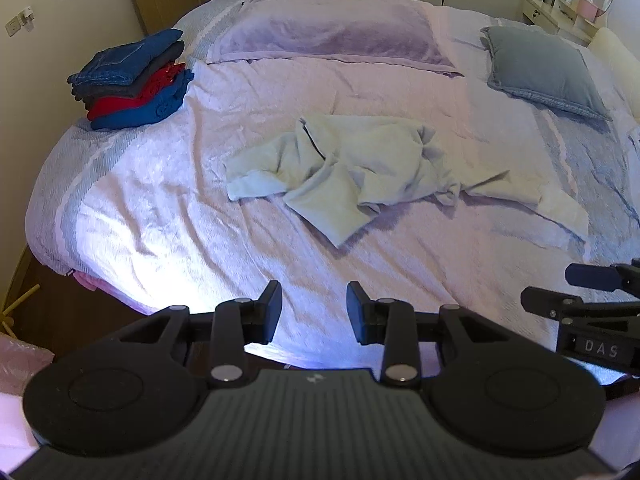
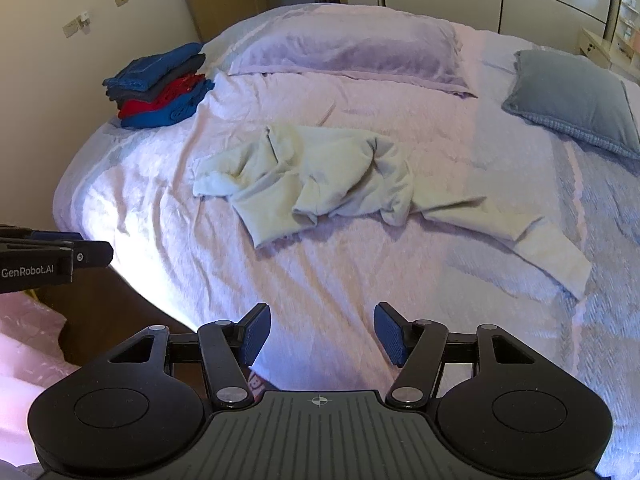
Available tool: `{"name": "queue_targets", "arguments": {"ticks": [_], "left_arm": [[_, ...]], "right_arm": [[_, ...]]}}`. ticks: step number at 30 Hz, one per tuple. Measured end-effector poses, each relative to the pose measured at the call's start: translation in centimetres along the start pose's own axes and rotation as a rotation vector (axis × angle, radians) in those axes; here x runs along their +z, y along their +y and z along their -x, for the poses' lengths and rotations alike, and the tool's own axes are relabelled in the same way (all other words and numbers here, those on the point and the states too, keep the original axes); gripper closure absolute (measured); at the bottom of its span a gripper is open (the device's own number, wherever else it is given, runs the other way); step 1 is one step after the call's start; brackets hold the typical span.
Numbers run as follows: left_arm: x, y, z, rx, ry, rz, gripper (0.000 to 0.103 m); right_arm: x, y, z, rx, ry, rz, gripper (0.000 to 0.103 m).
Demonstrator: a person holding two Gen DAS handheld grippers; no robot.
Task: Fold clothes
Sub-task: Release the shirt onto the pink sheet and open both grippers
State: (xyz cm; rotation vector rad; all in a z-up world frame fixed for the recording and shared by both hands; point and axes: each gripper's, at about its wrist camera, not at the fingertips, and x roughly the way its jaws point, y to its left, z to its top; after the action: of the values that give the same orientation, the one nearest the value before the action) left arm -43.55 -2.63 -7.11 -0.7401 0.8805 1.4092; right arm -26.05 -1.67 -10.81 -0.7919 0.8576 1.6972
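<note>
A pale green long-sleeved garment [image 1: 360, 168] lies crumpled in the middle of the bed; it also shows in the right wrist view [image 2: 320, 180], with one sleeve stretched out to the right [image 2: 540, 240]. My left gripper [image 1: 314, 312] is open and empty, above the bed's near edge, well short of the garment. My right gripper [image 2: 322, 334] is open and empty, also at the near edge. Each gripper shows at the side of the other's view: the right one [image 1: 592, 292], the left one [image 2: 60, 256].
A stack of folded blue, grey and red clothes [image 1: 132, 80] sits at the bed's far left corner. A lilac pillow [image 1: 328, 36] and a grey cushion [image 1: 548, 72] lie at the head. The lilac bedspread [image 1: 200, 208] is wrinkled. Dark floor lies at the left.
</note>
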Motion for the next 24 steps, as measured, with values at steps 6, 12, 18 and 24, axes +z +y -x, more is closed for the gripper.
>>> {"name": "queue_targets", "arguments": {"ticks": [6,12,18,24], "left_arm": [[3.9,3.2,-2.9,-0.026,-0.005,-0.037,0.072],[8.0,6.8,-6.4,-0.053,-0.007,-0.091,0.072],[10.6,9.6,-10.6,-0.098,0.016,-0.174,0.069],[10.8,11.4,-15.8,-0.127,0.067,-0.240,0.068]], "right_arm": [[3.5,1.2,-2.7,-0.039,-0.012,-0.057,0.042],[6.9,2.3,-5.2,-0.096,-0.031,-0.134,0.042],[8.1,2.6,-7.6,-0.188,-0.031,-0.250,0.042],[6.3,2.2,-10.9,-0.288,0.030,-0.313,0.042]]}}
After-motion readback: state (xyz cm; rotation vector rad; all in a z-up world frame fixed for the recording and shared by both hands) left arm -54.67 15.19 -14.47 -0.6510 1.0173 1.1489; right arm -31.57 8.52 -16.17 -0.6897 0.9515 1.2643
